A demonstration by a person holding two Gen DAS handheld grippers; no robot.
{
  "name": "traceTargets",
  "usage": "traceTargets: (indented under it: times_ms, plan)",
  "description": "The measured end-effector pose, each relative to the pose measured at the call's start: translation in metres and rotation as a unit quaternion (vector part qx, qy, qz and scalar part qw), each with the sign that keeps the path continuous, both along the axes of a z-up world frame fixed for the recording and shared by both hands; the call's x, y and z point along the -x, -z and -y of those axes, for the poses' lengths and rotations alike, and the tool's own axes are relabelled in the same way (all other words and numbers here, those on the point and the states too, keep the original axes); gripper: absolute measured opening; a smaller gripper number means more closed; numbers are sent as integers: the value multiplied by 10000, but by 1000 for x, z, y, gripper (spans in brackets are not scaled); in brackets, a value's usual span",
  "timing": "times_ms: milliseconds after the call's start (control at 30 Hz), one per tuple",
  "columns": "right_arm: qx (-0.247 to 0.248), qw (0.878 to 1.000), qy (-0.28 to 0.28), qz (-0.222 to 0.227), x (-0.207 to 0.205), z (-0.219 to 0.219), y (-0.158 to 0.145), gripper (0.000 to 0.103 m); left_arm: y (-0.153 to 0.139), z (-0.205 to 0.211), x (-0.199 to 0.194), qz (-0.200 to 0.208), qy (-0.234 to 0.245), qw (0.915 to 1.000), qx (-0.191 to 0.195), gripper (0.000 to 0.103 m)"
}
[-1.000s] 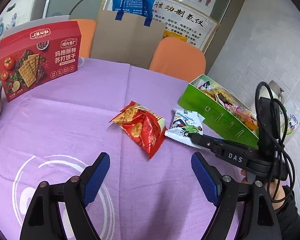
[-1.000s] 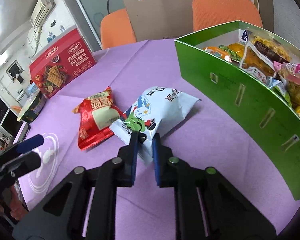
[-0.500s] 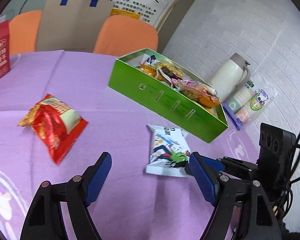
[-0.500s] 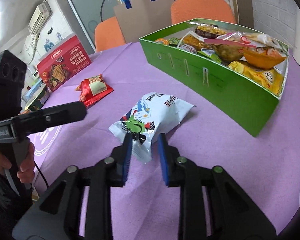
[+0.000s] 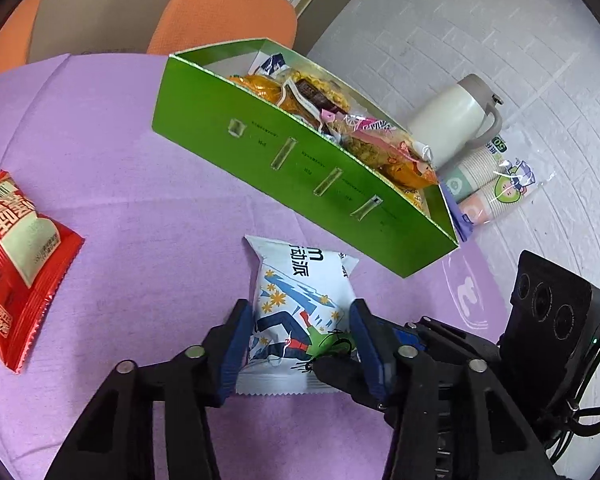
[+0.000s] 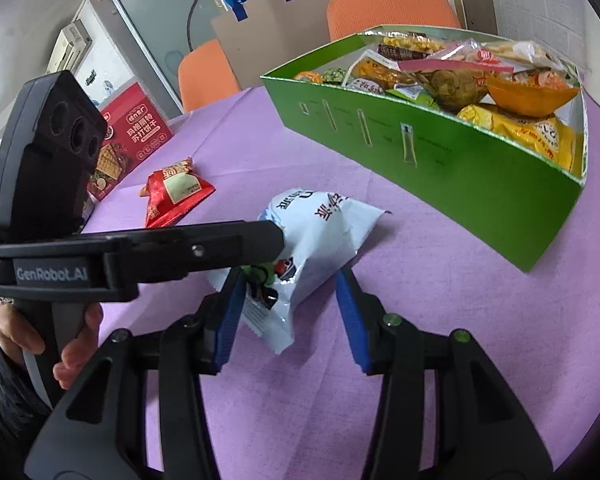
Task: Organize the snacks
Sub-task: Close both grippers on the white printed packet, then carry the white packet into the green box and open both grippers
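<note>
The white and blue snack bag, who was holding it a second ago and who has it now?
The right hand-held gripper pinched the white and blue snack bag before; it has opened. The left hand-held gripper moved over and closed on it. The red snack packet and green box stayed put.

The snack box (image 5: 340, 184) stands on the worktop (image 5: 140, 184), packed with snack packets. Just in front of the snack box lies the pouch (image 5: 300, 292), between the fingers of the left tool (image 5: 300, 344). The right tool (image 6: 288, 312) straddles the pouch's near end. Well to the left of the snack box lies the flat packet (image 5: 16, 264), and beyond it stands the cracker carton (image 6: 136, 136). Right of the snack box stand the flask (image 5: 452, 120) and the sleeve of cups (image 5: 488, 184). Behind the snack box are chairs (image 5: 224, 12).
</note>
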State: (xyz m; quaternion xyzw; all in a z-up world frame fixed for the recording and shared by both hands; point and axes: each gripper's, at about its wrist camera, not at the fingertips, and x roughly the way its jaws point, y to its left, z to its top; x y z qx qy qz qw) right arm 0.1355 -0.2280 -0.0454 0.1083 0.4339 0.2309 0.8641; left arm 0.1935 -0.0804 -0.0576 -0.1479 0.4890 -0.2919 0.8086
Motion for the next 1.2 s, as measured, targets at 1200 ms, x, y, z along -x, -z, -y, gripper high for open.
traceTargets:
  times_ms: [1200]
  plan:
    - [-261,9918,588,1107,-65,37,-76,24,-96,34,-77,1101,-187,9937,-64,31]
